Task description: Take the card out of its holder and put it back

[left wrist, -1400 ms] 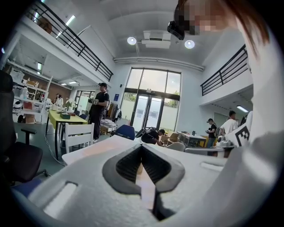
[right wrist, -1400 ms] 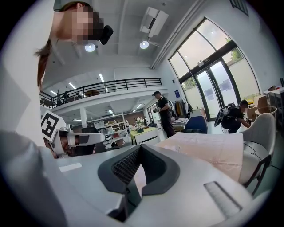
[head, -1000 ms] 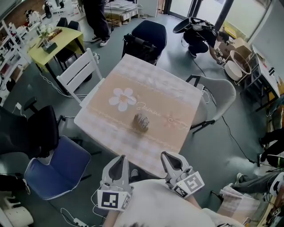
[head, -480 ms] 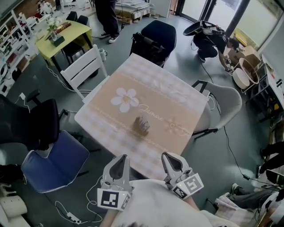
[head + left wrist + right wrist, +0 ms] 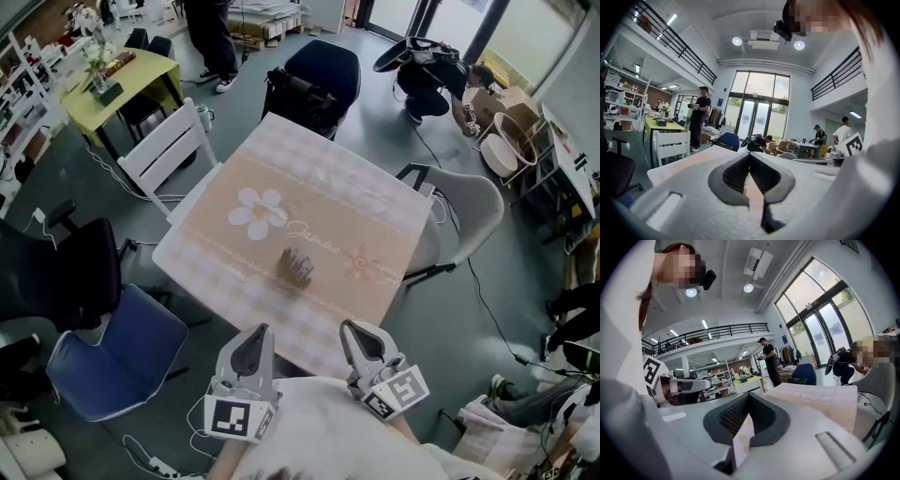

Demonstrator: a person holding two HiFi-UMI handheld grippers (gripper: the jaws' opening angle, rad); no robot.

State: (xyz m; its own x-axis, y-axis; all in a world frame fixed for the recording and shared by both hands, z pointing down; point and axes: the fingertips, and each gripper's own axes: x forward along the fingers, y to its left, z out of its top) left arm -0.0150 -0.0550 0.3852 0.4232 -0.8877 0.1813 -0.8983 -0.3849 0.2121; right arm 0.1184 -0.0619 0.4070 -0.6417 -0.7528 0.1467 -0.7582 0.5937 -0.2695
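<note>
Card holder [image 5: 297, 267] upright on table [image 5: 328, 187], long axis unclear, left tongs [image 5: 255, 338], right tongs [image 5: 360, 334] clenched, empty

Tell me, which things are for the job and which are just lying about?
For the job: card holder, left gripper, right gripper, both shut and empty.
Just about: white chair, blue chair, grey chair, yellow table.
</note>
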